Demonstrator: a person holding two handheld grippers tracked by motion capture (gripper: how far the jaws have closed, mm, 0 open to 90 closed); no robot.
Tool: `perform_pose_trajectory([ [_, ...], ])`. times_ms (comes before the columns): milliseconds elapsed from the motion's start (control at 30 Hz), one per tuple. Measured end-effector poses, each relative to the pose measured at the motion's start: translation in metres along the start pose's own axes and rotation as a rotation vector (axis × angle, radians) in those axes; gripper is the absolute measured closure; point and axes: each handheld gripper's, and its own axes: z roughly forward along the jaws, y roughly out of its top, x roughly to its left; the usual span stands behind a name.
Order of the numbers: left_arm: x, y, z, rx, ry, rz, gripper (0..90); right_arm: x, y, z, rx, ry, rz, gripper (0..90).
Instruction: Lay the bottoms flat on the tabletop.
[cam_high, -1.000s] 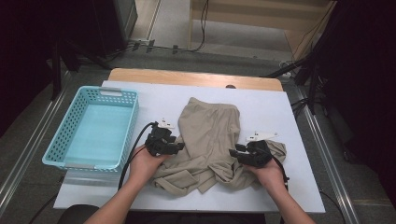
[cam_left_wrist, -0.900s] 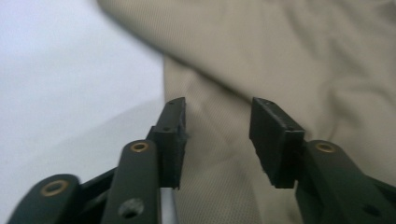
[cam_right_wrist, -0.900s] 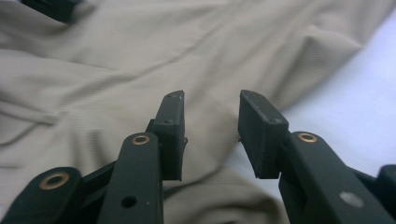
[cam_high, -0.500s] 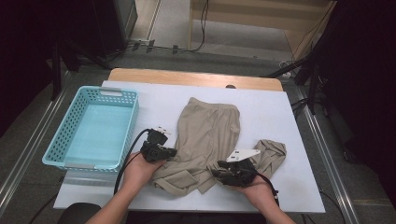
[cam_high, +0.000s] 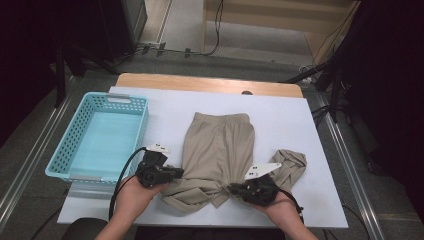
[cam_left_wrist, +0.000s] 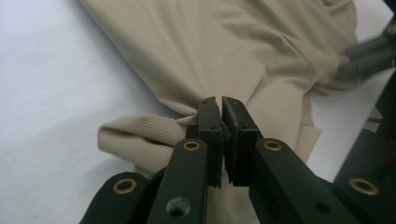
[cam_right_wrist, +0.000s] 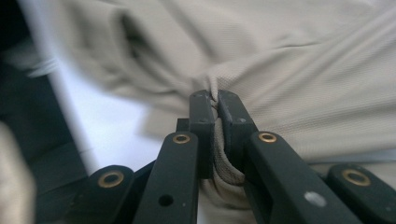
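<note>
A beige garment (cam_high: 217, 145) lies on the white table (cam_high: 300, 110), its waistband at the far end and its near end bunched up. My left gripper (cam_high: 172, 174) is shut on a fold at the garment's near left edge; the left gripper view shows the cloth (cam_left_wrist: 233, 51) pinched between the pads of that gripper (cam_left_wrist: 220, 103). My right gripper (cam_high: 234, 189) has just been closing, and it now pinches a fold of cloth (cam_right_wrist: 303, 70) between its pads (cam_right_wrist: 215, 96) at the near middle. A loose flap (cam_high: 290, 162) lies to its right.
A light blue plastic basket (cam_high: 55, 160) stands with nothing in it at the table's left side. Bare white tabletop lies beyond the garment and to its right. A wooden strip (cam_high: 210, 84) runs along the far edge, with cables on the floor behind.
Both hands have drawn back toward the near edge, the right one also shifting left. The garment's near end has bunched up between the two grippers, leaving a flap out at the right.
</note>
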Motion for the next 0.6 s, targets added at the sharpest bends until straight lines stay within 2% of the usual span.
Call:
perform_pose_trajectory([
  [33, -0.001, 0.0, -0.001, -0.005, -0.004, 0.004, 82.2, 0.005, -0.002, 0.0, 0.008, 0.019, -0.021, 82.4],
  [100, -0.001, 0.002, -0.002, -0.022, -0.001, 0.012, 74.9, 0.011, -0.003, -0.003, 0.0, 0.004, -0.05, 76.7],
  [167, -0.002, 0.004, -0.003, -0.049, 0.014, 0.036, 69.9, 0.009, -0.002, -0.009, -0.04, -0.018, -0.052, 70.0],
  [233, -0.001, 0.008, -0.002, -0.074, 0.04, 0.058, 64.7, 0.0, -0.001, -0.017, -0.094, -0.054, -0.04, 67.4],
  [333, 0.006, 0.016, 0.005, -0.098, 0.058, 0.064, 56.6, -0.019, -0.002, -0.026, -0.148, -0.113, 0.014, 66.5],
  [433, 0.015, 0.025, 0.016, -0.109, 0.091, 0.076, 48.8, -0.042, -0.003, -0.03, -0.169, -0.172, 0.08, 64.8],
  [600, 0.028, 0.044, 0.035, -0.095, 0.134, 0.103, 46.1, -0.083, -0.004, -0.023, -0.185, -0.258, 0.197, 61.4],
])
